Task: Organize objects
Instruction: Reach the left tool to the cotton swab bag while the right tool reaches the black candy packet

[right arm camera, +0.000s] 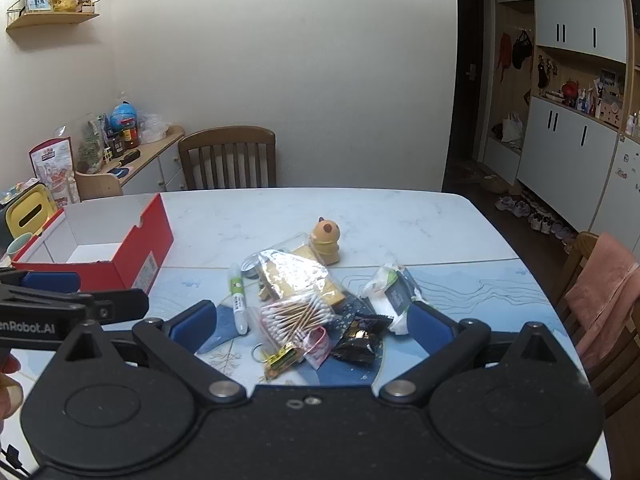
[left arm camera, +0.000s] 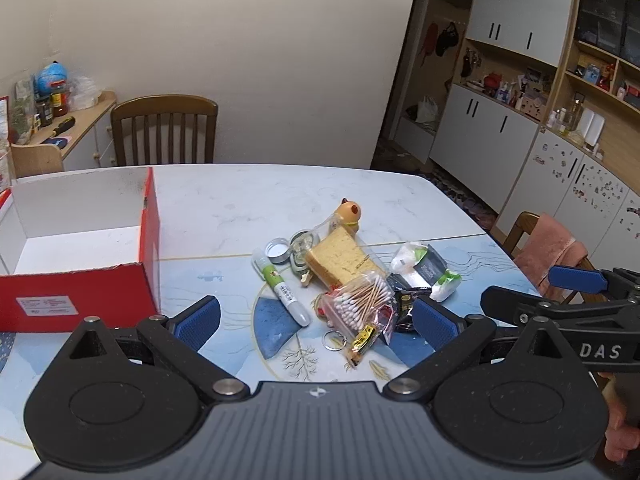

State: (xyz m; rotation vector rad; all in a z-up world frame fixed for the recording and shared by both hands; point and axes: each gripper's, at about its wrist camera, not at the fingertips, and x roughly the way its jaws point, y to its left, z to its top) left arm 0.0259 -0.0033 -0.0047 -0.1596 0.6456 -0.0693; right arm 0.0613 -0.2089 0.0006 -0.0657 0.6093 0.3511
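Observation:
A heap of small items lies mid-table: a bag of cotton swabs [left arm camera: 362,300] [right arm camera: 294,316], a bagged yellow sponge [left arm camera: 340,258], a white-and-green glue pen [left arm camera: 280,286] [right arm camera: 239,300], a yellow bear figure [left arm camera: 350,214] [right arm camera: 326,240], a white-green packet [left arm camera: 426,270] [right arm camera: 394,294], a dark wrapper [right arm camera: 360,338] and a key ring [left arm camera: 333,339]. An open red box [left arm camera: 80,296] [right arm camera: 132,256], white inside, stands at the left. My left gripper [left arm camera: 316,322] and right gripper [right arm camera: 312,326] both hang open above the near side of the heap, touching nothing.
A wooden chair [left arm camera: 164,130] stands behind the table's far edge. Another chair with a pink towel [right arm camera: 604,296] is at the right. A side cabinet with jars [left arm camera: 52,104] is at far left, wall cupboards [left arm camera: 500,120] at right.

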